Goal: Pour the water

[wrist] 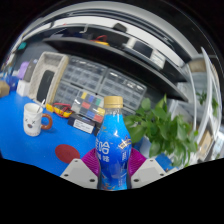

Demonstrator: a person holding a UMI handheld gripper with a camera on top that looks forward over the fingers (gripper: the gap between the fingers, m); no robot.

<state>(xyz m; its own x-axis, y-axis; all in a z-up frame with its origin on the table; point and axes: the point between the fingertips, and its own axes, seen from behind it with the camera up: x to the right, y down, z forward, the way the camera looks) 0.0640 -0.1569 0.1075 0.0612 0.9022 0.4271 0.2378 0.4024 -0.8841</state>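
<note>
A blue water bottle (113,150) with a tan cap stands upright between my fingers, and my gripper (112,170) is shut on it, both purple pads pressing its lower body. The bottle appears lifted above the blue table (20,140). A white mug (35,120) sits on that table, off to the left and farther away than the bottle. A dark red round coaster (66,153) lies on the table just left of the bottle.
A green leafy plant (170,128) stands close on the right of the bottle. Small colourful items (85,108) lie at the table's far side. A white chair (45,78) and shelving stand beyond the table.
</note>
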